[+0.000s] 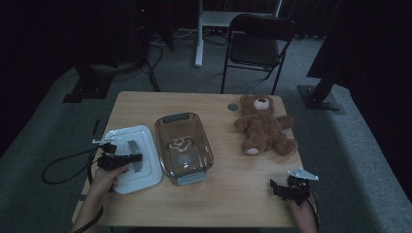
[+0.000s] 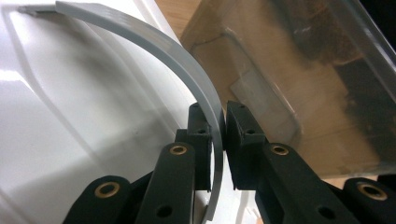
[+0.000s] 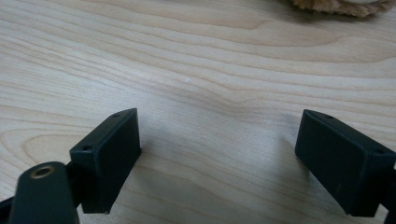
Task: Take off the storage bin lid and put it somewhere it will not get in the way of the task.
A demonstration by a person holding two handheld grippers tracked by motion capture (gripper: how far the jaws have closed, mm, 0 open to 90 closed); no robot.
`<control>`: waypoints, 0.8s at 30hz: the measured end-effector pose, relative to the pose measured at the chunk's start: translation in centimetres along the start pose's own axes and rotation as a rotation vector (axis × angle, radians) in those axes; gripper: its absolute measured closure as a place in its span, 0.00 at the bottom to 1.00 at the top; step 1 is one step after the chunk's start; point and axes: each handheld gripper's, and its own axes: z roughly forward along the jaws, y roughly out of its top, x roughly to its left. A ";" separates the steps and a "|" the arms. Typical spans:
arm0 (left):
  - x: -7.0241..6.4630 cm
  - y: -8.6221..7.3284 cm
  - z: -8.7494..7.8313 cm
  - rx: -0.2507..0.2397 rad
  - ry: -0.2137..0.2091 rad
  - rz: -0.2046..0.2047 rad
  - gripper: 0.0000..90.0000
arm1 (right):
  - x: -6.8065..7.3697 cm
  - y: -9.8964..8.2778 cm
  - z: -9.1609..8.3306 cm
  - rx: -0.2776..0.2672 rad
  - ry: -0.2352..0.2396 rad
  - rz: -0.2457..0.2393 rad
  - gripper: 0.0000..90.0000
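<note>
Left gripper (image 2: 219,123) clamped on thin grey arched handle (image 2: 154,51) of white rectangular plastic lid (image 1: 132,158), lid flat on light wooden table (image 1: 233,189) just left of clear glass baking dish (image 1: 183,145). Right gripper (image 3: 219,158) spread wide, holding nothing, low over bare tabletop near brown plush teddy bear (image 1: 265,126).

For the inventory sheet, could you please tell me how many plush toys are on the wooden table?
1: a brown teddy bear lying at the far right of the table, right of the clear container.
</note>
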 end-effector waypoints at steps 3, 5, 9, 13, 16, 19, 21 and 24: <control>0.3 0.0 0.7 0.010 0.023 -0.005 0.86 | 0.0 0.0 0.0 0.000 0.000 0.000 0.15; 0.5 -0.1 1.2 0.018 0.045 0.007 0.82 | 0.0 0.0 0.0 0.000 0.000 0.000 0.15; 0.1 -0.2 1.7 0.044 0.108 0.076 0.72 | 0.0 0.0 0.0 0.000 0.000 0.000 0.15; -0.5 -0.3 1.5 0.027 0.164 0.126 0.55 | 0.0 0.0 0.0 0.000 0.000 0.000 0.15; -1.1 -0.4 0.8 -0.005 0.201 0.151 0.45 | 0.0 0.0 0.0 0.000 0.000 0.000 0.15; -1.4 -0.4 0.3 -0.021 0.215 0.167 0.44 | 0.0 0.0 0.0 0.000 0.000 0.000 0.15; -1.6 -0.6 -0.3 -0.062 0.194 0.179 0.36 | 0.0 0.0 0.0 0.000 0.000 0.000 0.15; -1.8 -1.0 -1.1 -0.118 0.195 0.194 0.32 | 0.0 0.0 0.0 0.000 0.000 -0.001 0.15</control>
